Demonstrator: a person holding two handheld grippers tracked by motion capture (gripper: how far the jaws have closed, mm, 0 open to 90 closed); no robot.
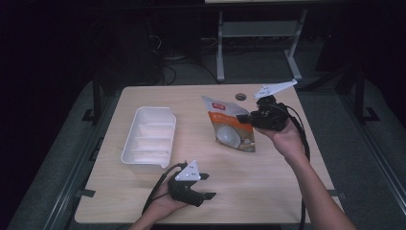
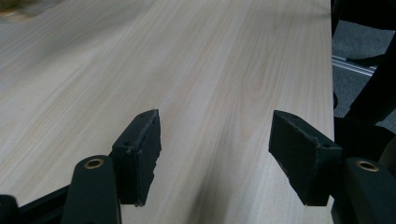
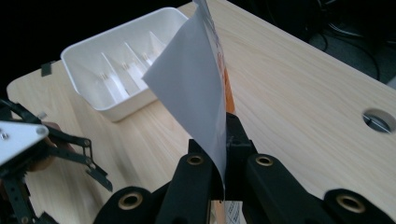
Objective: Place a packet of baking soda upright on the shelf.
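Observation:
An orange and white food pouch (image 1: 230, 125) hangs above the middle of the table, held by its right edge. My right gripper (image 1: 245, 118) is shut on that edge; the right gripper view has the pouch's plain white back (image 3: 191, 88) rising from between the closed jaws of that gripper (image 3: 219, 151). A white divided tray (image 1: 149, 138) lies on the table's left half, seen too as the tray (image 3: 116, 70) in the right gripper view. My left gripper (image 1: 206, 186) rests low near the front edge, open, with bare wood between its fingertips (image 2: 144, 135).
The wooden table (image 1: 287, 182) has a round cable hole (image 1: 241, 97) at its back edge, right of centre. Metal desk legs (image 1: 220, 48) and cables stand on the floor beyond. The left gripper (image 3: 51, 154) sits below the tray in the right gripper view.

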